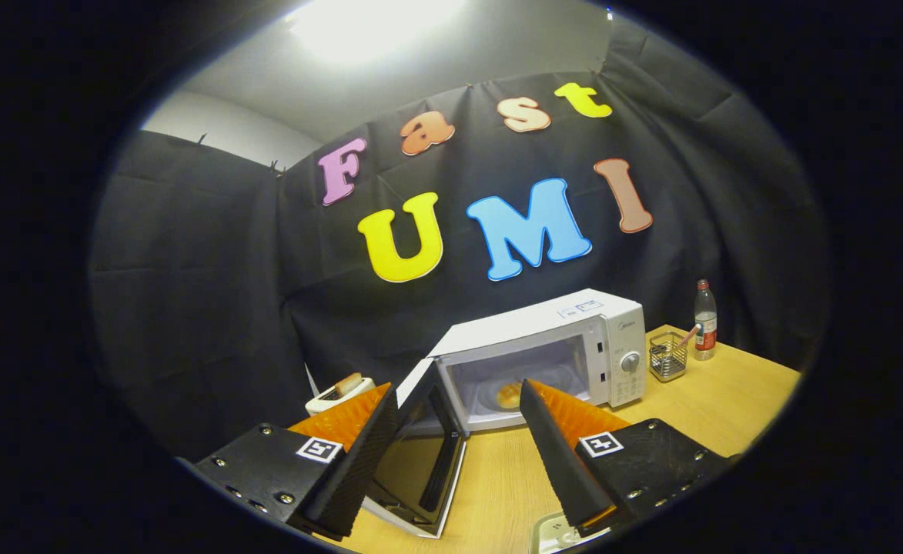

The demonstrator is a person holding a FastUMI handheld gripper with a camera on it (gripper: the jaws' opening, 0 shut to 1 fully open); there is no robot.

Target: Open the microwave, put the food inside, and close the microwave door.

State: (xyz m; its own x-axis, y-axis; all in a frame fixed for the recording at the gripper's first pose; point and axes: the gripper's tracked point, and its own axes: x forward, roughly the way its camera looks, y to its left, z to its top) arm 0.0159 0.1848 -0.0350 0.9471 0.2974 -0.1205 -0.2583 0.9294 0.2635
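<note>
microwave point(574, 338): glossy white, glass door | table point(728, 400): pale wood | tongs point(459, 419): apart, ribbed matt pads

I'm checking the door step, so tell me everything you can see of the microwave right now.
The microwave is a white box standing upright on the wooden table, beyond the open gripper. Its door is swung wide open, dark glass in a white frame, reaching between the fingers. A round bun lies inside the pale cavity. The side panel carries a dial.
</note>
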